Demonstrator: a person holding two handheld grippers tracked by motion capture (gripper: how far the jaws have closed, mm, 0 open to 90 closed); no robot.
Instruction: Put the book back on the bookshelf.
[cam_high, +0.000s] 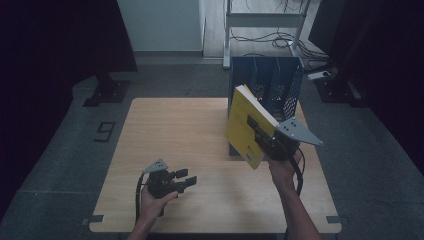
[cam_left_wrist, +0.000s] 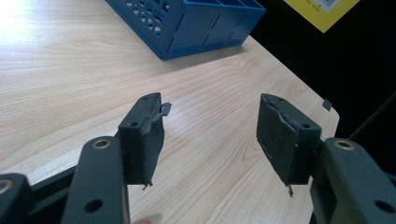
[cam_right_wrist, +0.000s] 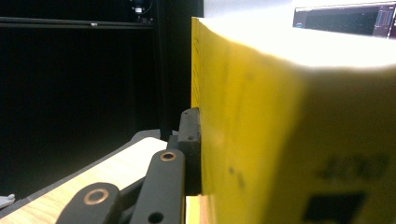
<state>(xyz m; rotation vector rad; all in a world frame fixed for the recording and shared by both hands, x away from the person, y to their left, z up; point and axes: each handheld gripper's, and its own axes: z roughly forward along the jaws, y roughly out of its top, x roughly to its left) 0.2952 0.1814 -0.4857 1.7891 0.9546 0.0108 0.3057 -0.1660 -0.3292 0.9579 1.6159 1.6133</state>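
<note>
Resting low over the table (cam_high: 165, 125), the left gripper (cam_high: 186, 178) sits in the person's left hand (cam_high: 155, 197) near the front edge, its jaws pointing to the right across the wood. In the left gripper view those jaws stand wide apart with nothing but bare tabletop between the two worn black pads (cam_left_wrist: 149, 140), so this gripper is open and holds nothing. Ahead of it and well apart stands the blue file rack (cam_left_wrist: 196, 25), and a yellow corner of the book (cam_left_wrist: 322, 11) hangs in the air up and to the right of its jaws.

Further right, the right gripper (cam_high: 260, 132) is held up above the table in the person's right hand (cam_high: 282, 167), with its grey three-cornered plate (cam_high: 298, 132) on top. Its jaws are clamped on the yellow book (cam_high: 245, 125), gripping it at the lower part of its long edge. In the high view the book stands nearly upright, tilted a little, clear of the tabletop, its white page edges turned toward the plate. It hangs just in front of the blue file rack (cam_high: 272, 82), overlapping the rack's front left corner in the high view. In the right gripper view one black jaw presses flat against the yellow cover (cam_right_wrist: 261, 140), which rises directly ahead of the camera.
</note>
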